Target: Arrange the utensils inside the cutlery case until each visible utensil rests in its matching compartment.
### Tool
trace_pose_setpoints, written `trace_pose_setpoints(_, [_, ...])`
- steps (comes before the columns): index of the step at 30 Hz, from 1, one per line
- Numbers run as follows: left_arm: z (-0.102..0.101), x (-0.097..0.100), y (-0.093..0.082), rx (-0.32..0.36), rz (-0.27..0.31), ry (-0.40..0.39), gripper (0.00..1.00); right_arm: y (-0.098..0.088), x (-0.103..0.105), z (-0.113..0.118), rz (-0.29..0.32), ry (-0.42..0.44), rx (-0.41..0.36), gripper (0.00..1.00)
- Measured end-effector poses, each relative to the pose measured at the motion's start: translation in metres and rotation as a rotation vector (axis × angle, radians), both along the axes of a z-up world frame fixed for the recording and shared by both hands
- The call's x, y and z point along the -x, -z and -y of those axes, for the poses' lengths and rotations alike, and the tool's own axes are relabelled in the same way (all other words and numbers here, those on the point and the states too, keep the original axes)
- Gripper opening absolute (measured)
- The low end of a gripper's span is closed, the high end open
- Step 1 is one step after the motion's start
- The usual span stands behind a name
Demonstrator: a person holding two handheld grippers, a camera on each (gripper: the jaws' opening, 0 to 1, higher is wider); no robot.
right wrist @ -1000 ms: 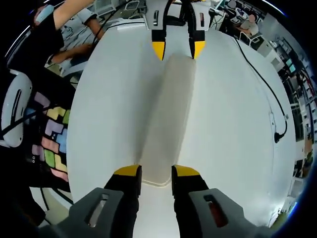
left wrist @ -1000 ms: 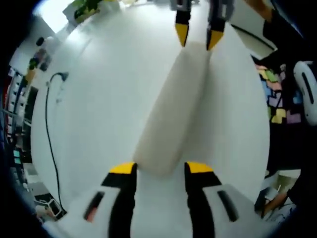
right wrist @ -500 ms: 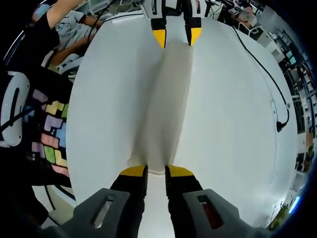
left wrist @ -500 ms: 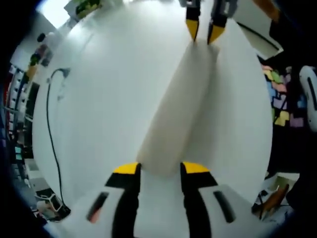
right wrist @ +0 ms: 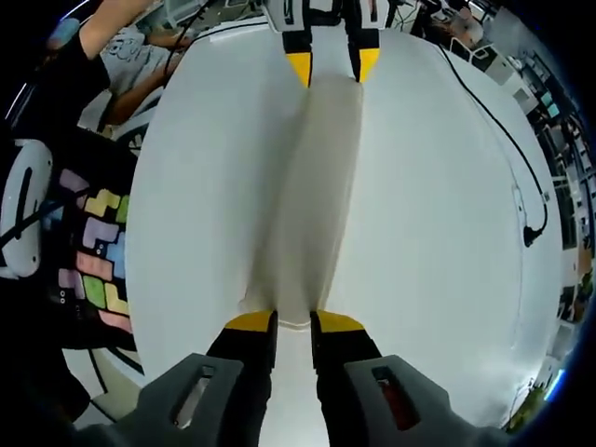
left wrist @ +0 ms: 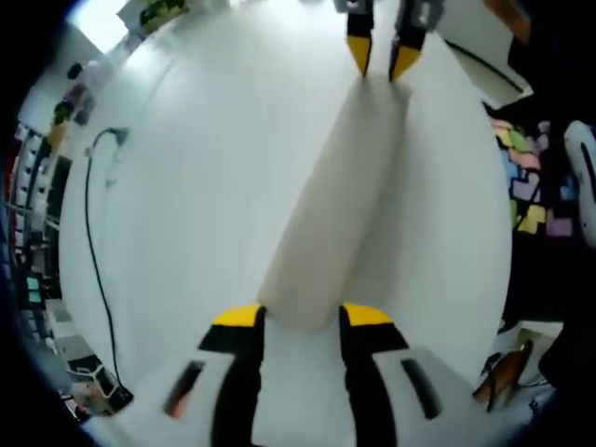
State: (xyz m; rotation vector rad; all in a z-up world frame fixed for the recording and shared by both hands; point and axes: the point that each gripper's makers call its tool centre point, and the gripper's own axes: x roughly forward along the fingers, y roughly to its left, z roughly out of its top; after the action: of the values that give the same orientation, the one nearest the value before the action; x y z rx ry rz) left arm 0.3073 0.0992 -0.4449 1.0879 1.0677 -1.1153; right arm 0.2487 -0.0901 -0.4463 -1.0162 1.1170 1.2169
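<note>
A long, pale cutlery case (left wrist: 340, 196) lies closed on the white table (left wrist: 186, 186), stretched between both grippers. In the left gripper view my left gripper (left wrist: 300, 317) grips its near end with yellow-tipped jaws against its sides. My right gripper (left wrist: 380, 58) pinches the far end at the top of that view. In the right gripper view the same case (right wrist: 312, 196) runs away from my right gripper (right wrist: 293, 322), whose jaws stand close together on the squeezed near end, towards my left gripper (right wrist: 332, 65). No utensils show.
A black cable (left wrist: 90, 233) trails along the table's edge, seen too as the cable (right wrist: 507, 158) in the right gripper view. Coloured floor tiles (right wrist: 93, 261) lie beyond the table edge. A person's arm (right wrist: 130, 56) is near the far corner.
Over the last second my right jaws closed in on the case's end and pinched it narrower. The left jaws narrowed slightly. Both views shifted a little; since half a second ago almost nothing moved.
</note>
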Motion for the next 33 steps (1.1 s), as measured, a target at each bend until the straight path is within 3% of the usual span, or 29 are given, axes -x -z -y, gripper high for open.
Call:
trace_pose_setpoints(7, [-0.002, 0.001, 0.000, 0.018, 0.005, -0.002, 0.34, -0.001, -0.002, 0.001, -0.009, 0.010, 0.001, 0.14])
trace_pose_setpoints(12, [0.000, 0.000, 0.001, 0.024, 0.048, -0.022, 0.35, -0.002, -0.004, 0.002, -0.023, 0.004, -0.068, 0.14])
trace_pose_setpoints(14, [0.000, 0.000, 0.000, 0.025, 0.035, -0.031, 0.36, -0.002, -0.005, 0.004, -0.025, 0.016, -0.096, 0.15])
trace_pose_setpoints(16, [0.002, 0.004, -0.001, 0.003, 0.001, -0.069, 0.38, -0.001, -0.007, 0.010, -0.015, 0.036, -0.081, 0.19])
trace_pose_setpoints(18, [0.004, 0.008, 0.000, -0.019, -0.011, -0.057, 0.43, -0.003, -0.009, 0.015, 0.006, 0.033, -0.071, 0.24])
trace_pose_setpoints(21, [0.002, 0.003, -0.002, -0.068, 0.048, -0.032, 0.52, -0.013, -0.010, 0.011, 0.028, 0.035, -0.127, 0.31])
trace_pose_setpoints(25, [0.009, -0.003, -0.006, -0.033, 0.072, 0.002, 0.67, -0.011, -0.006, -0.001, 0.039, 0.004, -0.159, 0.48])
trace_pose_setpoints(28, [0.016, 0.006, 0.004, 0.028, -0.022, 0.088, 0.69, -0.003, -0.007, -0.009, 0.022, 0.035, -0.165, 0.53])
trace_pose_setpoints(29, [0.018, 0.007, 0.008, 0.048, -0.054, 0.081, 0.67, 0.000, -0.009, -0.012, 0.022, 0.043, -0.165, 0.53])
trace_pose_setpoints(33, [0.009, -0.006, 0.021, 0.043, -0.056, 0.044, 0.66, 0.008, -0.010, -0.016, 0.023, 0.074, -0.167, 0.53])
